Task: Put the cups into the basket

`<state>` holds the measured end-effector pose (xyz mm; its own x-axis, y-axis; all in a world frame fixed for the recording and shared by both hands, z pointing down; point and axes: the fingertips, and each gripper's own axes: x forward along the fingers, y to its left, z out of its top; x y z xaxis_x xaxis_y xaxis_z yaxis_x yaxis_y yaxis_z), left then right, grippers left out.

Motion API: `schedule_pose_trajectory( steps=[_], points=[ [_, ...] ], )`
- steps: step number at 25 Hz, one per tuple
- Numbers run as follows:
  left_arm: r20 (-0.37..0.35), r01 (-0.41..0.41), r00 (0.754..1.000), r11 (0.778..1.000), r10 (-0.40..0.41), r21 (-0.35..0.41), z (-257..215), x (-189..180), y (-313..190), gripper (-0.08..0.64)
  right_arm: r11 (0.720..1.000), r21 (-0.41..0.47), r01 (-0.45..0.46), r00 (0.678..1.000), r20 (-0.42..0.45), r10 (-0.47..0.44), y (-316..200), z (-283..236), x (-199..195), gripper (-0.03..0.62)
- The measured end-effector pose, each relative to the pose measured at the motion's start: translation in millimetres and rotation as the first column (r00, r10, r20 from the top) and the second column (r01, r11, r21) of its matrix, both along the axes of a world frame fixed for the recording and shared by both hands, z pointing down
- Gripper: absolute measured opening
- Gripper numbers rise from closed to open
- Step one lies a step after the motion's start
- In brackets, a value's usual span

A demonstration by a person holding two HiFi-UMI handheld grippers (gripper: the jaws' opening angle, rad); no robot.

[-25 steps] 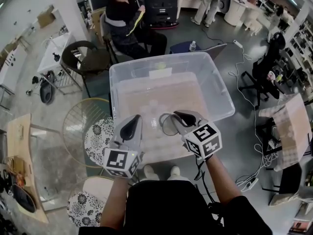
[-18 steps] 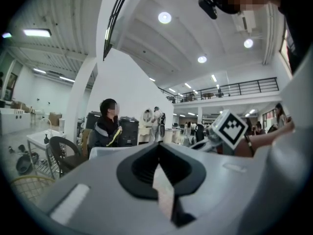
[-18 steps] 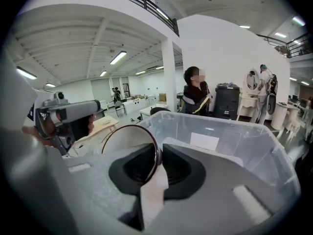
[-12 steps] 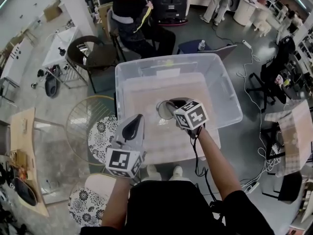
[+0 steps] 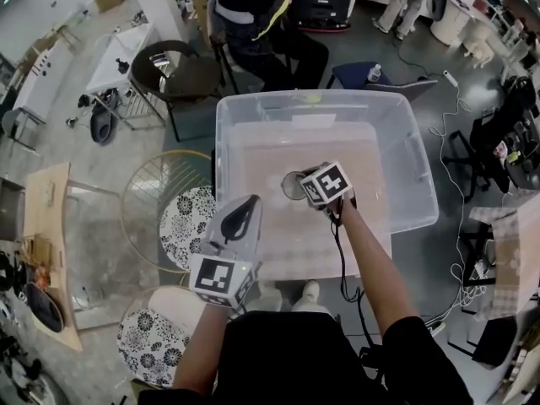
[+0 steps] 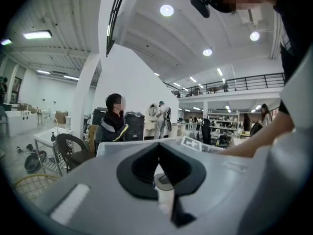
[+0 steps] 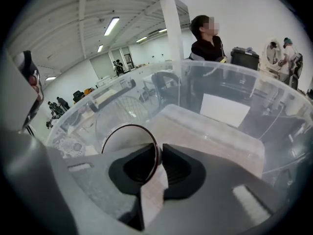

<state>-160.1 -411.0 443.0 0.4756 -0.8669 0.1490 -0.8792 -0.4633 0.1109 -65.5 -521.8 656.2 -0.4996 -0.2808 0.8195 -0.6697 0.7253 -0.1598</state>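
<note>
One clear cup (image 5: 292, 186) is hard to make out beyond its dark rim; the right gripper (image 5: 302, 189) pinches that rim inside the single clear basket (image 5: 418, 171). The left gripper (image 5: 240, 215), one of two, has its jaws together and empty by the basket's near corner.

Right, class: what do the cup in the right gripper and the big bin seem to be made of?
Cup: clear, glossy and thin-walled, with a dark rim line. It could be plastic or glass; the look leaves that open.
Bin: probably plastic, translucent and slightly frosted. The floor and chairs show hazily through its walls.
</note>
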Motion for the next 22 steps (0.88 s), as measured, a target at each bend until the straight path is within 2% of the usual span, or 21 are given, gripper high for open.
schedule_pose_trajectory(
  steps=[8,17,22],
  points=[
    [0.022,-0.001,1.000,0.999,0.002,-0.039,15,0,-9,0.004,0.987,-0.152,0.043,0.997,-0.055,-0.052,0,65,-11,0.049],
    [0.034,0.054,0.998,0.997,-0.052,-0.060,27,-19,-18,0.005,0.981,-0.174,0.081,0.985,-0.138,-0.105,-10,115,-12,0.050],
    [0.049,0.059,0.997,0.996,-0.055,-0.067,31,-20,-19,0.005,0.971,-0.200,0.129,0.977,-0.143,-0.159,-6,134,-14,0.051]
  ],
)
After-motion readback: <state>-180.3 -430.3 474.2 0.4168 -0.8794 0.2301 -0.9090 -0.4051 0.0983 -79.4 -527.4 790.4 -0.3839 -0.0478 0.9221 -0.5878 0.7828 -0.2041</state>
